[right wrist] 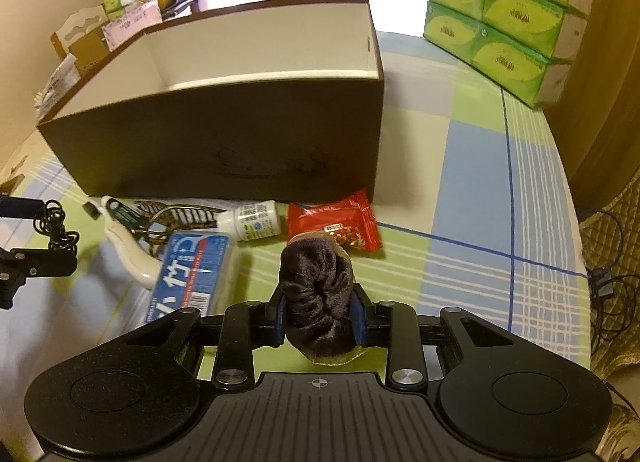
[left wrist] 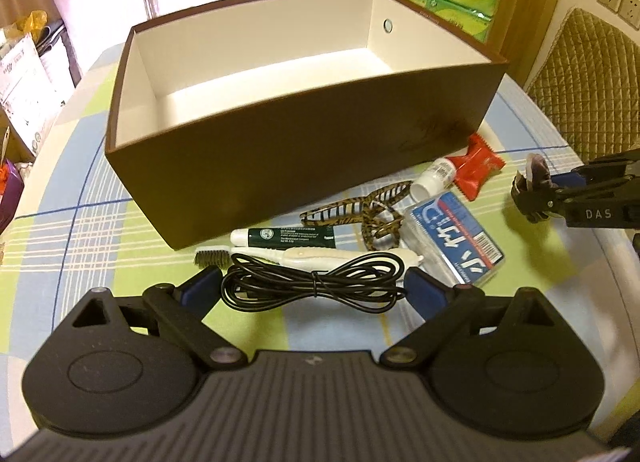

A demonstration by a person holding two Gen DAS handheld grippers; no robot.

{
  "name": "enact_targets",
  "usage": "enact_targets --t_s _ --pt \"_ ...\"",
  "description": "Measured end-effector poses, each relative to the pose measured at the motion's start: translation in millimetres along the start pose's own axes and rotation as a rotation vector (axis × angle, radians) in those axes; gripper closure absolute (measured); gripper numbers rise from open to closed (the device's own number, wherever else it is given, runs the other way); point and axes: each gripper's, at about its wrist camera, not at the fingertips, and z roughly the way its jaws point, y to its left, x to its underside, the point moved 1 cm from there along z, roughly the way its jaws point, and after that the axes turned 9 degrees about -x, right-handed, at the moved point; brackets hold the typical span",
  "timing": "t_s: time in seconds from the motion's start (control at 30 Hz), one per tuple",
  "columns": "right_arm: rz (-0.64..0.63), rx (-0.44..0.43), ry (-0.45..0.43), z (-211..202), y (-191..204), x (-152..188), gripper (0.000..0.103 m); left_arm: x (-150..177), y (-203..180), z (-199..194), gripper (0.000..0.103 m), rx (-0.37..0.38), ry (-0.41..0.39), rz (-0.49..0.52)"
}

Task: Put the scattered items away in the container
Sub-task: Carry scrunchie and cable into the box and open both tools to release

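The brown box (left wrist: 280,165) with a white inside stands open on the checked tablecloth. In front of it lie a green toothpaste tube (left wrist: 288,237), a white toothbrush (left wrist: 320,256), a tortoiseshell hair claw (left wrist: 360,213), a white bottle (left wrist: 434,177), a red snack packet (left wrist: 476,169) and a blue-labelled clear case (left wrist: 456,238). My left gripper (left wrist: 312,286) is open, its fingers on either side of a coiled black cable (left wrist: 316,282). My right gripper (right wrist: 320,298) is shut on a dark brown fuzzy cloth bundle (right wrist: 318,294), held above the table to the right of the items.
Stacked green tissue packs (right wrist: 508,9) stand at the table's back right. A quilted chair back (left wrist: 588,73) is beyond the right edge. Cartons and bags (left wrist: 24,73) sit off the table's left side. More cable (right wrist: 608,286) hangs at the right edge.
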Motion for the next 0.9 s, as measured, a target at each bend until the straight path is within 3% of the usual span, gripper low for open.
enact_targets --t_s 0.9 --pt "-0.082 -0.182 -0.039 -41.1 32.2 -47.8 0.070 -34.9 3.4 -62.4 0.008 0.040 -0.165 0.038"
